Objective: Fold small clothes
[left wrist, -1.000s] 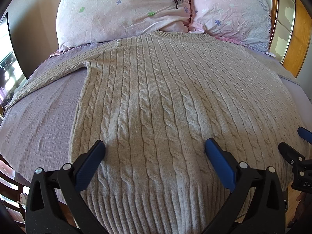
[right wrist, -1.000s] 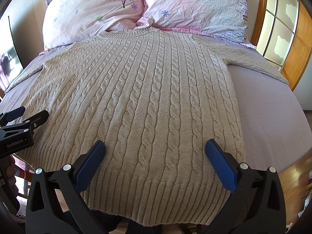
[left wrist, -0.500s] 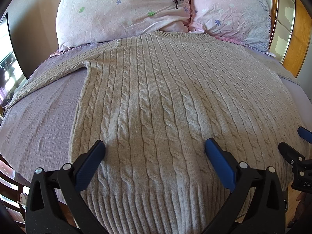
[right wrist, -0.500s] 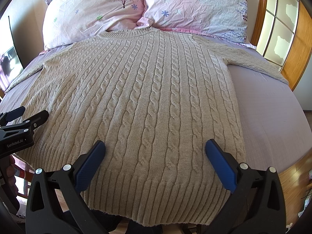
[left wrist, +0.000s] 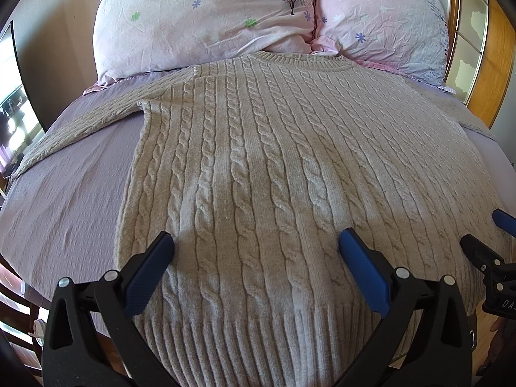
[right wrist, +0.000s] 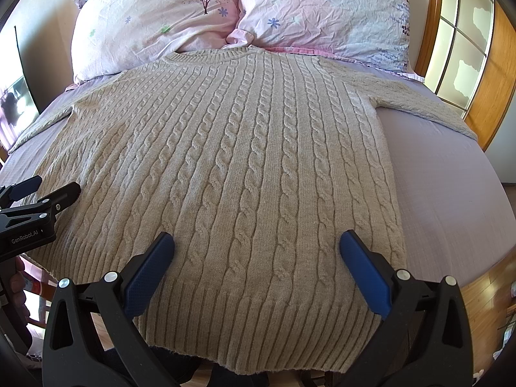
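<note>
The scene was a bedroom: a bed covered in a lilac textured sheet (left wrist: 64,193), two crumpled pink floral pillows (left wrist: 206,22) propped at its head, and a wooden-framed window (right wrist: 464,48) on the right side.

Spread flat, front up, over the sheet lay the beige cable-knit sweater (left wrist: 258,161), its crew neck touching the pillows, its ribbed hem (right wrist: 258,332) hanging slightly over the foot edge of the bed, and both sleeves stretched out sideways toward the bed's edges.

The left gripper (left wrist: 256,254) hovered over the hem's left portion, its blue-padded jaws spread wide and holding nothing. The right gripper (right wrist: 256,254) hung likewise over the hem's right portion, jaws spread and empty.

The knit looked thick, soft and fairly heavy for a garment. It would likely drape and sag rather than hold a crease, and stretch if pulled by a single point. The fuzzy surface should give the pads good purchase and drag on the sheet. Sensible holds seemed to be the denser ribbed hem corners, the cuffs, or the shoulder seams.

Vertical rope cables alternated with plain ribs across the body, and no wrinkles or folds showed.
</note>
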Motion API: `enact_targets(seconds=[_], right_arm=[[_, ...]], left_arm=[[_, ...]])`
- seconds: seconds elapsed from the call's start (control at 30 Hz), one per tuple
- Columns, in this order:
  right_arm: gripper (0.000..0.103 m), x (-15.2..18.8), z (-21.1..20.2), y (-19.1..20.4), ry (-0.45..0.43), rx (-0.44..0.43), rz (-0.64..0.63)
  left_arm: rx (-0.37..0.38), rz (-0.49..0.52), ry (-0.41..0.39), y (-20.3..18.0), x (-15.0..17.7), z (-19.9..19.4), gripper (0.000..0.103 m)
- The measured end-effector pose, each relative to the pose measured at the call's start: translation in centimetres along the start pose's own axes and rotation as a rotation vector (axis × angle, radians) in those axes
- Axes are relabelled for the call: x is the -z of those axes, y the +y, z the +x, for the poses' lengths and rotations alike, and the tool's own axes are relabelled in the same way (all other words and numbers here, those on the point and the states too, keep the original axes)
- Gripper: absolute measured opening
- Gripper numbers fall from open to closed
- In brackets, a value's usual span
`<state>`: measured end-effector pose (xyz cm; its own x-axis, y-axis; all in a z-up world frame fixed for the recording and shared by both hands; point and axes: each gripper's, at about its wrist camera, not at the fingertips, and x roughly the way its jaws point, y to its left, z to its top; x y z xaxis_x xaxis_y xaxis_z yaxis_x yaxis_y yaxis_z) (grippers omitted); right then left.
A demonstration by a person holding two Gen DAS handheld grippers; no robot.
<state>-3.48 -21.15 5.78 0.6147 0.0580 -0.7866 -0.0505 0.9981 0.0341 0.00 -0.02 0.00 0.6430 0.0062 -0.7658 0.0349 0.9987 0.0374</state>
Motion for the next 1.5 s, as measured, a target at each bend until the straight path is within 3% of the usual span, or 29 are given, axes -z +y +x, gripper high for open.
enact_targets(seconds=[0.37,0.5,0.6,0.7,0.77,0.83,0.9,0.97,1.0,1.13,1.2,1.3,1.33,1.4,1.43,1.5], right_arm=[[0.102,0.1,-0.1,-0.2,0.002,-0.028,-0.035],[0.102,-1.9,0.6,-1.3,0.096,-0.12,-0.075],[0.102,-5.4,1.6,-6.9,0.165,-0.277,0.14],[0.102,-8.7,2.9,-16.4,0.18,-0.206,0.472],[0.102,-9.9,3.2,-23.8,0.127,-0.136,0.712],[0.1,-10.6,3.6,-30.3,0.054,-0.134,0.914],[0.088,-10.9,4.1,-34.9,-0.009,-0.133,1.054],[0.074,-11.4,5.0,-38.8,-0.04,-0.081,1.151],[0.072,-11.6,5.6,-40.8,-0.048,-0.053,1.197],[0.056,-10.8,8.1,-44.4,-0.027,-0.014,1.342],[0.049,-10.0,8.6,-45.1,-0.067,-0.024,1.384],[0.03,-10.1,9.6,-45.7,-0.097,-0.023,1.39],[0.012,-10.0,10.0,-46.2,-0.083,-0.021,1.382],[0.008,-9.8,10.0,-46.5,-0.09,-0.034,1.386],[0.008,-10.2,9.0,-46.0,-0.137,-0.036,1.363],[0.007,-12.8,6.9,-43.6,-0.224,-0.051,1.229]], left_arm=[[0.0,0.0,0.002,0.0,0.0,0.0,0.101],[0.007,0.003,0.016,0.2,-0.2,0.0,0.101],[0.042,0.029,0.059,0.4,-0.8,0.3,0.101],[0.083,0.049,0.138,1.4,-2.0,0.4,0.101],[0.1,-0.034,0.118,2.8,-2.4,-0.7,0.101],[0.133,-0.14,0.065,4.6,-3.0,-2.4,0.101],[0.123,-0.211,0.039,6.1,-3.3,-3.7,0.101],[0.071,-0.261,0.037,7.5,-3.5,-5.0,0.101],[0.047,-0.277,0.042,8.1,-3.5,-5.5,0.101],[-0.034,-0.372,0.04,11.0,-3.0,-8.2,0.101],[-0.073,-0.419,0.033,12.3,-2.7,-9.3,0.101],[-0.138,-0.483,0.022,14.1,-2.0,-10.4,0.101],[-0.149,-0.503,0.015,14.8,-1.8,-10.7,0.101],[-0.163,-0.568,-0.015,16.4,-1.8,-11.1,0.101],[-0.163,-0.597,-0.036,17.2,-1.7,-11.5,0.101],[-0.174,-0.659,-0.092,19.2,-1.9,-11.9,0.101]])
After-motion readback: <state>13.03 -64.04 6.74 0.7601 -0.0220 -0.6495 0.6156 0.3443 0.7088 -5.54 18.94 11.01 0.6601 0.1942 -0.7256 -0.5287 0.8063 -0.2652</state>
